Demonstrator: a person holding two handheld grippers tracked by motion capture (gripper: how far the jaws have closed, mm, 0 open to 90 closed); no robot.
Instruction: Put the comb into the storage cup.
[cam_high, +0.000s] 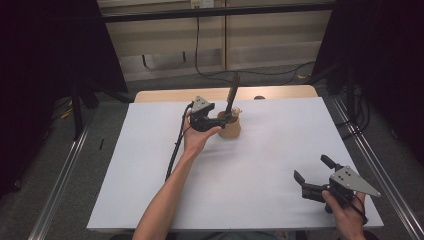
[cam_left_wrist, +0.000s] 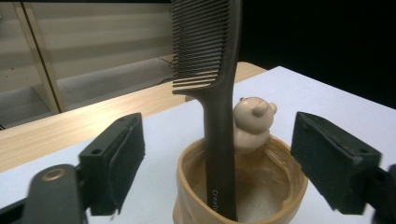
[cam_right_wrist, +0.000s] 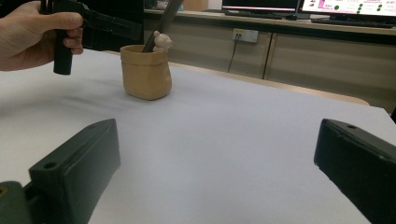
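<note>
Left gripper (cam_left_wrist: 217, 163), jaws spread wide around the comb (cam_left_wrist: 212, 93), could topple the light bear cup (cam_left_wrist: 243, 186) across the bench (cam_high: 250, 175) if closing off-centre.

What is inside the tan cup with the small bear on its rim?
A dark comb stands in the cup, handle down, teeth up, leaning beside the bear. The rest of the visible inside looks empty; the near wall hides part of the bottom.

- We see a comb (cam_left_wrist: 212, 116) standing in a pot (cam_left_wrist: 243, 186) toward the table's (cam_high: 150, 165) far edge.
- Our left gripper (cam_high: 212, 120) sits just left of the pot, our right gripper (cam_high: 312, 175) well apart, near-right.
</note>
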